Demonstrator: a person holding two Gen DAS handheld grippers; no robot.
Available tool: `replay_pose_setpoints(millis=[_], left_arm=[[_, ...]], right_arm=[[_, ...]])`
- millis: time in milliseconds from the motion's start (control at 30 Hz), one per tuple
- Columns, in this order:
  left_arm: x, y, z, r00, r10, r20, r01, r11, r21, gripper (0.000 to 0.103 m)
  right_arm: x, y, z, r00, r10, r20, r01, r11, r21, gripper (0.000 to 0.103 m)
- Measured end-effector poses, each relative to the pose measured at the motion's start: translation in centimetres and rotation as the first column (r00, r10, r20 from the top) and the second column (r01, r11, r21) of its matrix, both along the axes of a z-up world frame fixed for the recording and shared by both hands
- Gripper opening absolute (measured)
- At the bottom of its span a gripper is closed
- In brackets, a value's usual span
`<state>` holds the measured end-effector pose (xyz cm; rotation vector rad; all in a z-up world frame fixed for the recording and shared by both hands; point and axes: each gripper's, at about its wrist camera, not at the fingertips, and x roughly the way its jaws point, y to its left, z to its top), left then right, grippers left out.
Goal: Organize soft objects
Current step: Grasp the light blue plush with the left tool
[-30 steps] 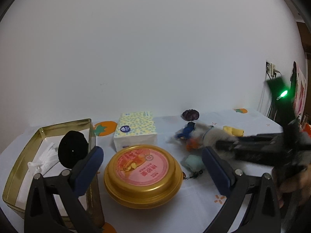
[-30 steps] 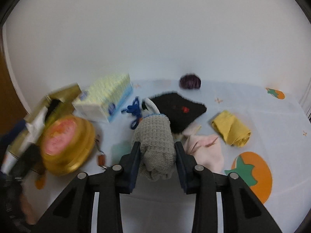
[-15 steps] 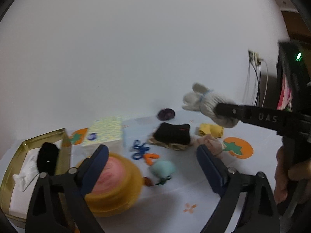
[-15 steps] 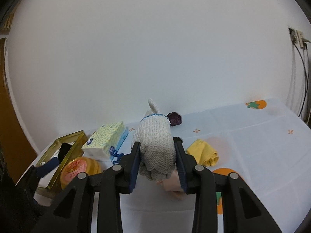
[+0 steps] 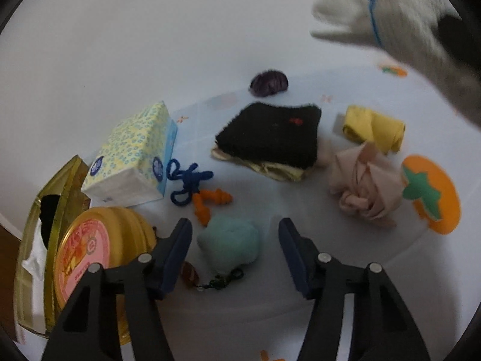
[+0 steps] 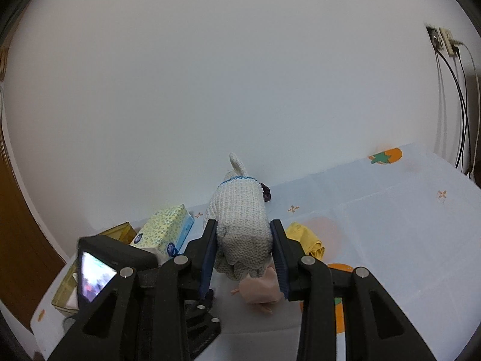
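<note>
My right gripper (image 6: pixel 244 240) is shut on a grey knitted glove (image 6: pixel 240 225) and holds it high above the table; the glove also shows blurred at the top right of the left wrist view (image 5: pixel 390 24). My left gripper (image 5: pixel 234 243) is open, its jaws on either side of a mint plush keychain (image 5: pixel 230 245) on the table. Beyond lie orange earplugs (image 5: pixel 210 201), a blue cord (image 5: pixel 186 180), a black cloth (image 5: pixel 270 135) on a yellow one, a pink crumpled cloth (image 5: pixel 363 186), a yellow roll (image 5: pixel 372 128) and a purple scrunchie (image 5: pixel 269 82).
A gold tin (image 5: pixel 33 240) with black and white items inside stands at the left, with a round gold lid box (image 5: pixel 99 255) beside it. A tissue pack (image 5: pixel 135 156) lies behind. The tablecloth (image 5: pixel 345 255) has orange persimmon prints. Wall cables (image 6: pixel 457 90) hang at the right.
My right gripper lifted the glove off the pile and raised it high. My left gripper moved right and down from the gold lid box to straddle the mint plush.
</note>
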<state>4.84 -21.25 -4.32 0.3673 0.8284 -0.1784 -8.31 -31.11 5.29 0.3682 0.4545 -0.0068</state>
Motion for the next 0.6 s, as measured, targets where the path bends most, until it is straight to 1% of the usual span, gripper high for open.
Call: replay_pose_setpoints(millis=[100, 167, 233, 300, 400, 433, 533, 600], left_arm=[[0.1, -0.1, 0.0, 1.0, 0.013, -0.002, -0.013, 1.0, -0.001, 0.059], [0.1, -0.5, 0.0, 1.0, 0.012, 0.002, -0.012, 1.0, 0.007, 0.055], [0.0, -0.4, 0.0, 1.0, -0.014, -0.021, 0.013, 0.999, -0.032, 0.034], [-0.3, -0.3, 0.2, 0.999, -0.02, -0.032, 0.018, 0.998, -0.06, 0.034], [-0.1, 0.4, 0.4, 0.998, -0.026, -0.049, 0.019, 0.992, -0.125, 0.034], [-0.1, 0.6, 0.5, 0.999, -0.017, -0.047, 0.01, 0.991, -0.137, 0.037], [0.2, 0.9, 0.3, 0.998, -0.001, -0.066, -0.009, 0.989, -0.147, 0.038], [0.4, 1.4, 0.1, 0.996, -0.002, -0.088, -0.014, 0.985, -0.173, 0.038]], right_arm=[[0.0, -0.1, -0.1, 1.0, -0.005, -0.003, 0.005, 1.0, -0.004, 0.037], [0.1, -0.3, -0.2, 1.0, -0.006, -0.008, 0.006, 1.0, -0.004, 0.037], [0.2, -0.3, -0.2, 1.0, -0.01, -0.013, 0.01, 1.0, -0.006, 0.037], [0.2, -0.1, -0.1, 1.0, -0.02, -0.015, 0.02, 1.0, -0.011, 0.037], [0.3, -0.3, -0.2, 0.999, -0.033, -0.019, 0.032, 0.999, -0.01, 0.038], [0.3, -0.3, -0.3, 0.999, -0.034, -0.021, 0.034, 0.999, -0.008, 0.038], [0.5, -0.3, -0.5, 0.999, -0.037, -0.03, 0.036, 0.999, -0.008, 0.038], [0.5, -0.3, -0.6, 0.999, -0.038, -0.035, 0.038, 0.999, -0.01, 0.038]])
